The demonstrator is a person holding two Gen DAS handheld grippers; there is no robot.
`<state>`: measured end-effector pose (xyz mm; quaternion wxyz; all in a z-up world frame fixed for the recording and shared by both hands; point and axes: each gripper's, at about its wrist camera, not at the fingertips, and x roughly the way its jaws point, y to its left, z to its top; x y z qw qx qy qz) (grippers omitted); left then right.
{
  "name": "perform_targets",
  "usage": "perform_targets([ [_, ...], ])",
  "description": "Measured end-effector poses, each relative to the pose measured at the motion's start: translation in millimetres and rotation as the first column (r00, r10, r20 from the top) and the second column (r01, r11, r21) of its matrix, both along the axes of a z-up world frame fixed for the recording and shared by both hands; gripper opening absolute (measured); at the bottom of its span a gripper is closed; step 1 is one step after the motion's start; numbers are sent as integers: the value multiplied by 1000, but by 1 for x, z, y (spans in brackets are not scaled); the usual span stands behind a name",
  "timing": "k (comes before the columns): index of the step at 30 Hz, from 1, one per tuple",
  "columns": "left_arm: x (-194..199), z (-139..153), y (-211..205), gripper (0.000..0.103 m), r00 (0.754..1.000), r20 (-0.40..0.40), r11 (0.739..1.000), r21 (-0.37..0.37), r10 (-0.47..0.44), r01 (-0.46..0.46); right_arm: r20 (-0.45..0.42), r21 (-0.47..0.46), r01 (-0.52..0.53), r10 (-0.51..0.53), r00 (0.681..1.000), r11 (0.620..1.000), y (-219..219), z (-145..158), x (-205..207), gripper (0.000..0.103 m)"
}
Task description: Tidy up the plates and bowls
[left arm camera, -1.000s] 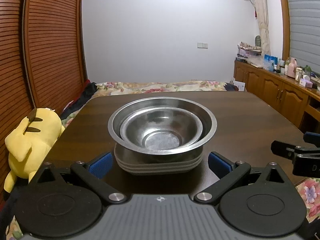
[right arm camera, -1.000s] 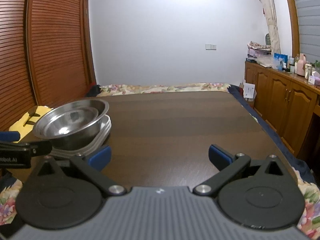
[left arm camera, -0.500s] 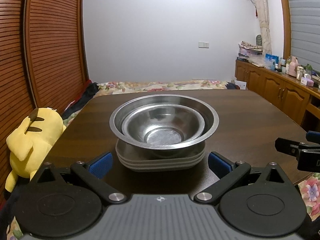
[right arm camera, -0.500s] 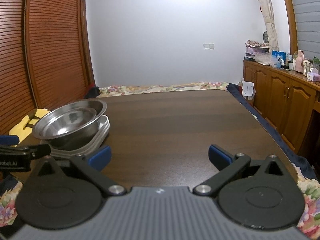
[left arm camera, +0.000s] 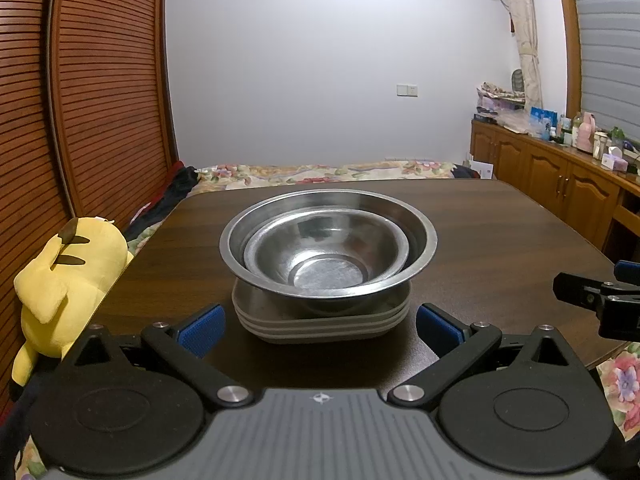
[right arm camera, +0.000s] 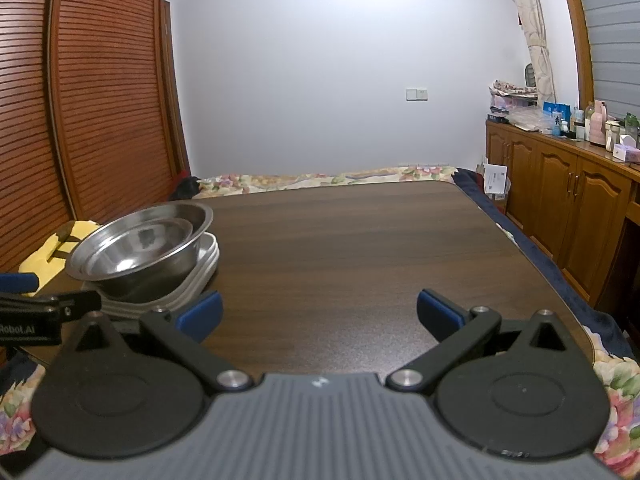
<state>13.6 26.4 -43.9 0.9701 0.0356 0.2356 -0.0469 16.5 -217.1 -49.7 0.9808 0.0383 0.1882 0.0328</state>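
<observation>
While left gripper sits level and low at near table edge, fingers spread wide, empty, aimed at stack. Small steel bowl nested in large steel bowl, both atop three stacked grey plates on dark wooden table. Right gripper level, fingers wide apart, empty, over bare tabletop right of stack. Yellow plush toy off table's left edge.

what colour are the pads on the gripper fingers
Blue pads on black arms, clearest in the left wrist view.
</observation>
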Motion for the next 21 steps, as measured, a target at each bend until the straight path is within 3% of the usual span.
perform_targets([
  [21,-1,3,1,103,1000,7,1000,-4,4,-4,2,3,-2,2,1000,1000,-1,1,-1,103],
])
